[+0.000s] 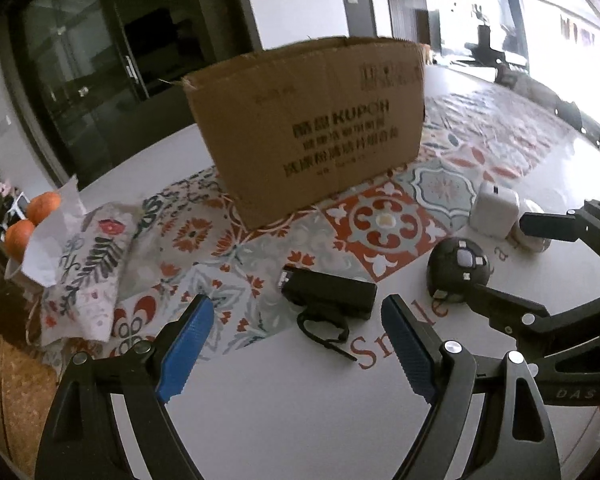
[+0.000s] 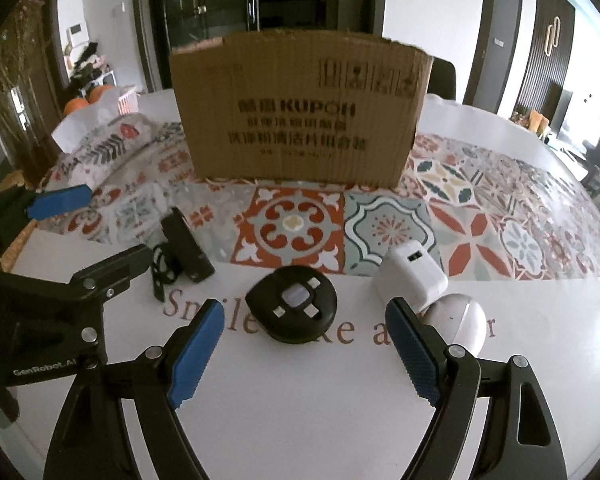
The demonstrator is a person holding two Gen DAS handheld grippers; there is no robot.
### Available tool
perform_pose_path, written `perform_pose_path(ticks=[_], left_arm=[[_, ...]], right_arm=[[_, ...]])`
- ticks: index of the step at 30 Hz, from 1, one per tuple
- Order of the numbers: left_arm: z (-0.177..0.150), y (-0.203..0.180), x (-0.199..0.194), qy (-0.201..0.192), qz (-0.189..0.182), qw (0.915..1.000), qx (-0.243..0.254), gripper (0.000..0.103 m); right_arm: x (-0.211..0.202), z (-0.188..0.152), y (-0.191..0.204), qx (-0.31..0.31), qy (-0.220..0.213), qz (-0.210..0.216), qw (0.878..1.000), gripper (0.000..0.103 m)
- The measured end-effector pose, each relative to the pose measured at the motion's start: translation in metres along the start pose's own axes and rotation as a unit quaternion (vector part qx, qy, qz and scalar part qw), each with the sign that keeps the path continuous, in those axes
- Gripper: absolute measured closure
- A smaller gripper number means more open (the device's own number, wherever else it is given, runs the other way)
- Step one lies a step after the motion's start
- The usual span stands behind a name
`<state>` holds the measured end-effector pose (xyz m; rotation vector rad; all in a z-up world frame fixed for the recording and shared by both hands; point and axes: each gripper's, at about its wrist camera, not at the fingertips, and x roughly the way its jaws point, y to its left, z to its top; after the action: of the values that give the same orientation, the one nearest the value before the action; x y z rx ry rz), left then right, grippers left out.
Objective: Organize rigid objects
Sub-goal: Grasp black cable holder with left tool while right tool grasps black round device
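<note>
Both tools, left [image 1: 296,344] and right [image 2: 304,350], stood open and empty. The black box [image 1: 330,294] looked stiff and light (likely smooth plastic); its long sides seemed the best hold.

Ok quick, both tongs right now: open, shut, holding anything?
Left tongs: open, holding nothing, above the black rectangular device.
Right tongs: open, holding nothing, the round black device just ahead.
</note>
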<state>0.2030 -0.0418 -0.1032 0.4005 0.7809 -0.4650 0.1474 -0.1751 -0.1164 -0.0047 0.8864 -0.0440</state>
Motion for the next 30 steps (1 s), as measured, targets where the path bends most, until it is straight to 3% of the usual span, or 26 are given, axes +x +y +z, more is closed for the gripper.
perform_pose_path(ticks=[8, 22, 28, 30], left_arm=[[0.001, -0.004, 0.019, 0.011, -0.023, 0.9994, 0.022, 0.017], [0.001, -0.004, 0.052, 0.027, -0.043, 0.9986, 0.018, 0.017], [0.001, -0.007, 0.058, 0.033, -0.054, 0.9979, 0.018, 0.028], [0.002, -0.008, 0.059, 0.032, -0.053, 0.9979, 0.015, 0.028]], right_arm=[[0.019, -0.004, -0.002, -0.001, 0.024, 0.007, 1.0, 0.019], [0.046, -0.004, -0.006, -0.001, 0.037, 0.008, 0.999, 0.02], [0.047, -0.003, -0.007, -0.003, 0.028, 0.012, 1.0, 0.022], [0.048, -0.002, -0.008, -0.001, 0.025, 0.016, 1.0, 0.029]])
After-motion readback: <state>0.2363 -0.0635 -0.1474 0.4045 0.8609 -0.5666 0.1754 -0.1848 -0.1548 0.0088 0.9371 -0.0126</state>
